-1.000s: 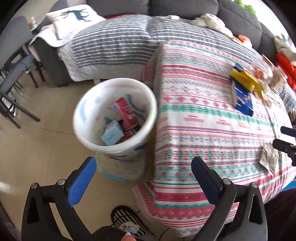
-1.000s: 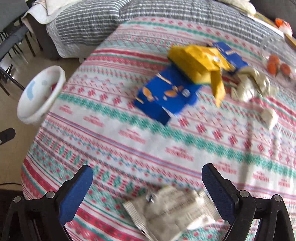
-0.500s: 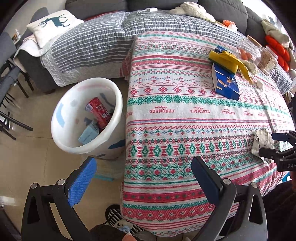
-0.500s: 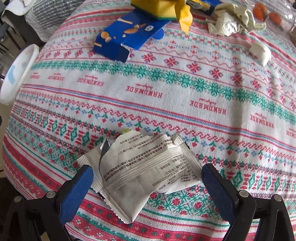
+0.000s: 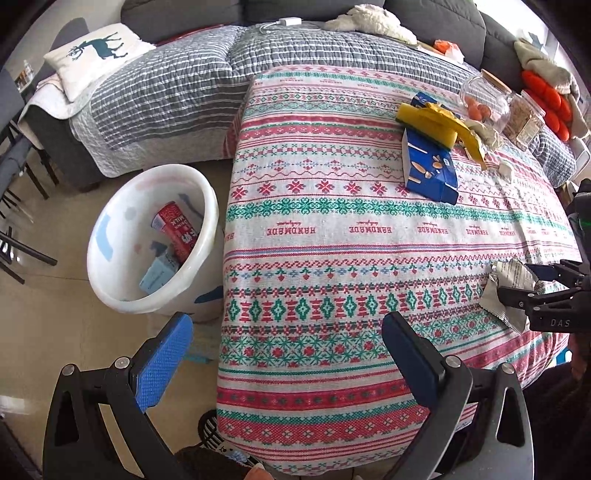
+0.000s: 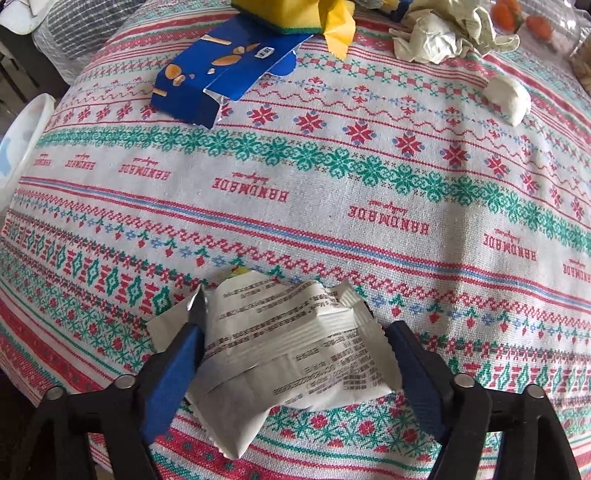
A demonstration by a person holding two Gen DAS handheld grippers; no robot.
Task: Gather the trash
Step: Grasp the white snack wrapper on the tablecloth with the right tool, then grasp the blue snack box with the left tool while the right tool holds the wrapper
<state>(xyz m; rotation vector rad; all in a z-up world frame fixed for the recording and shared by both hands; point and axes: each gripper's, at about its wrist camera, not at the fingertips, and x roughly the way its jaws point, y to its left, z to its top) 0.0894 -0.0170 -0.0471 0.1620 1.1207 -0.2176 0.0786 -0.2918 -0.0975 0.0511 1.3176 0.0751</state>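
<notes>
Two views tell us where we stand. From the left wrist, our left tool (image 5: 284,360) hangs wide and empty over the near left corner of the tabletop (image 5: 332,229), nothing between its blue pads. Beside that edge, on the floor, sits the white bin (image 5: 122,295), already holding a red milk carton (image 5: 176,232) and a pale blue packet (image 5: 159,273) — so some of the collecting looks done. Toward the far right corner we still see a blue box (image 5: 430,170) with a yellow wrapper (image 5: 439,125) lying partly on it. At the near right edge the right tool (image 5: 517,280) sits over a silvery wrapper (image 5: 506,291).

From the right wrist, that right tool (image 6: 291,354) has just been closing, and the silvery wrapper (image 6: 295,343) lies between its pads, flat on the cloth near the near edge. The left pad meets the foil; whether the right one presses it we cannot tell, so we judge the grip not yet made. Further off wait the blue box (image 6: 218,70), the yellow wrapper (image 6: 295,11), a crumpled paper (image 6: 443,33) and a small white wad (image 6: 508,99).

By our reckoning, we are partway through — this wrapper must be gripped and carried to the bin, and at least four more pieces remain.
</notes>
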